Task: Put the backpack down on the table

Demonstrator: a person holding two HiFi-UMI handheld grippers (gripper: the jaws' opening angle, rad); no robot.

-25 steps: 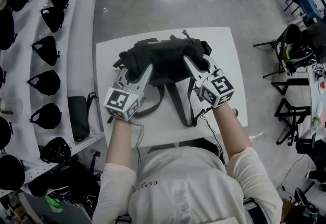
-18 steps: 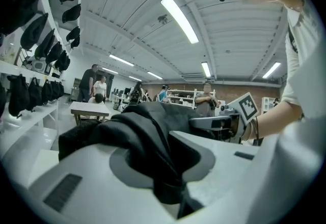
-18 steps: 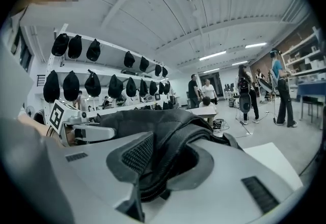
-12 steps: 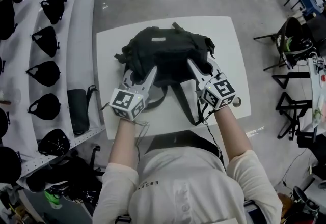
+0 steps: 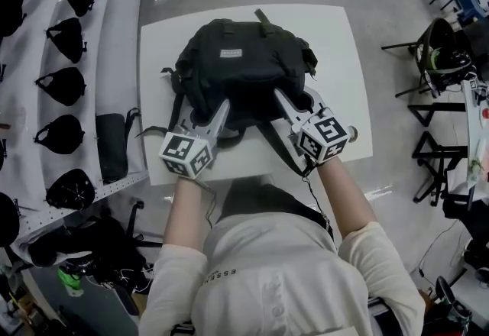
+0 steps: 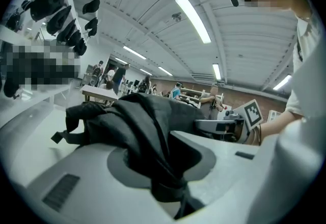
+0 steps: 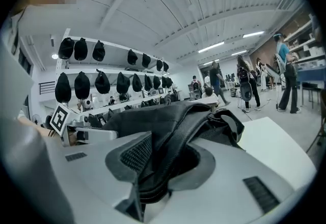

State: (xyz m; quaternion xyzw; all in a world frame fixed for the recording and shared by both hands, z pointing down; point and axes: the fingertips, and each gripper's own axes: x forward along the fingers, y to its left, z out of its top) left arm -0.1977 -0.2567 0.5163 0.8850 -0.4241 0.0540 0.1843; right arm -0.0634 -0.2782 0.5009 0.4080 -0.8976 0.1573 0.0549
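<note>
A black backpack point(image 5: 241, 71) lies on the white table point(image 5: 340, 44) with its labelled face up and its straps trailing toward the near edge. My left gripper point(image 5: 208, 111) grips the near left edge of the pack, with dark fabric point(image 6: 147, 116) pinched between its jaws point(image 6: 160, 154). My right gripper point(image 5: 296, 100) is at the near right edge, and its jaws point(image 7: 168, 159) are opening with a padded strap point(image 7: 168, 116) still pressed between them. The pack's underside is hidden.
White shelves with several black caps point(image 5: 65, 82) run along the left, and a black bag point(image 5: 113, 157) lies on the lowest shelf. Chairs and stands point(image 5: 439, 59) crowd the right. Bare table shows on both sides of the pack. People stand far off point(image 7: 285, 80).
The backpack has come down and now lies flatter on the table with its labelled face showing. Both grippers moved down with it, keeping their hold at its near edge.
</note>
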